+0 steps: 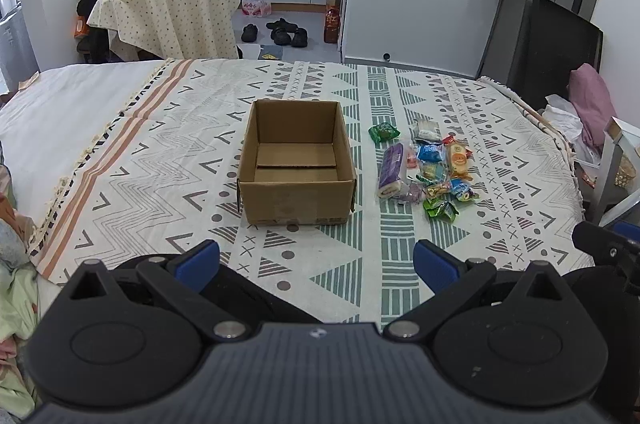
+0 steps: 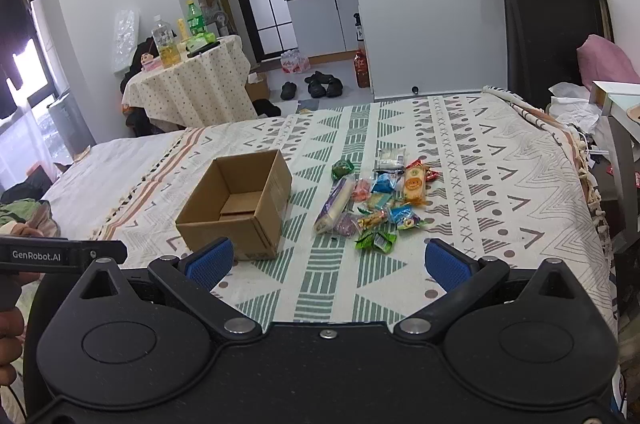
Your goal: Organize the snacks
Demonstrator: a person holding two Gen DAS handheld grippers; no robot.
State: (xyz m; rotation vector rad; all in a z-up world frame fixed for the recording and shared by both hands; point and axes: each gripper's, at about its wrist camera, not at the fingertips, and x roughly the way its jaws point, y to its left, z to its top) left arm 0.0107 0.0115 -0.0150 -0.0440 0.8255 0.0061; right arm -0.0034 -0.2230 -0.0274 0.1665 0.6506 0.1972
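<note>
Both grippers are hanging back with nothing in them: the left gripper (image 1: 316,266) has its blue pads spread wide, and the right gripper (image 2: 326,262) is just as wide open and empty. Straight ahead of the left one sits the cardboard box (image 1: 296,164), top open, nothing inside but its bottom flaps. The snack pile (image 2: 374,200) is ahead of the right gripper and slightly to its right, just beside the box on the patterned bedspread (image 2: 500,184).

So I'd guess this is the very start, first pick not yet made. Best bet looks like taking the loose packets at the near edge first, like the green packet (image 2: 376,240) closest to the right gripper, rather than digging into the middle where wrappers overlap.

The long purple-and-white roll (image 2: 332,206) is the one to think about. Its long axis runs away from the gripper, leaning a bit right, so closing across its width should work without much wrist twist.
</note>
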